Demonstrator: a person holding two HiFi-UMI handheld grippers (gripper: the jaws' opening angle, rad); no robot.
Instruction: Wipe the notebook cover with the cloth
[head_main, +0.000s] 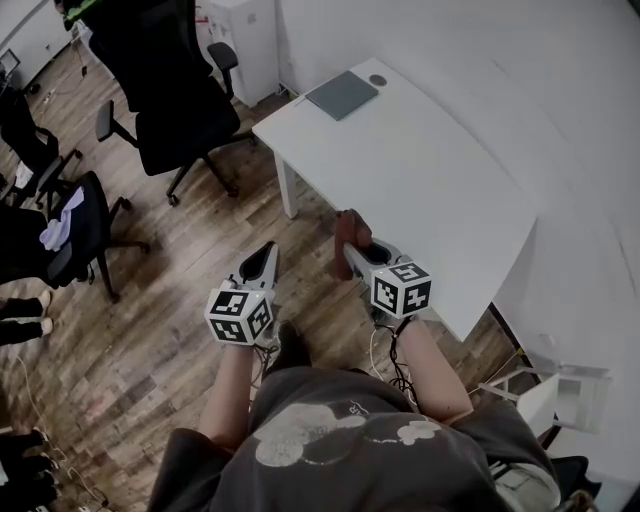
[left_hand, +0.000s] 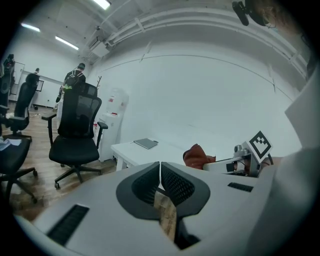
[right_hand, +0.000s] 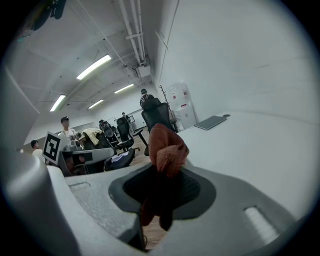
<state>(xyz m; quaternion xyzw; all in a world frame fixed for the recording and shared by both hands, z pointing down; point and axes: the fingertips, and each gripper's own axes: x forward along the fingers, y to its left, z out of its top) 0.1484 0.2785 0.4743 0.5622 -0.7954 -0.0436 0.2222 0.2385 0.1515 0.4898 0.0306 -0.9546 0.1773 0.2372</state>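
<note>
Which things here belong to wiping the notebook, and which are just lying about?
For the job:
cloth, clamped in the right tool
notebook
table under it

Lying about:
black office chair
small round object beside the notebook

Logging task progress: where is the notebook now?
The notebook lies flat at the far corner of the white table in the head view, well ahead of the cloth held by the right claw.

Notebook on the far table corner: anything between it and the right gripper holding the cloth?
Nothing visible. The right gripper, shut on the cloth, is beside the table's near edge. Only bare white table lies between it and the notebook at the far corner.
</note>
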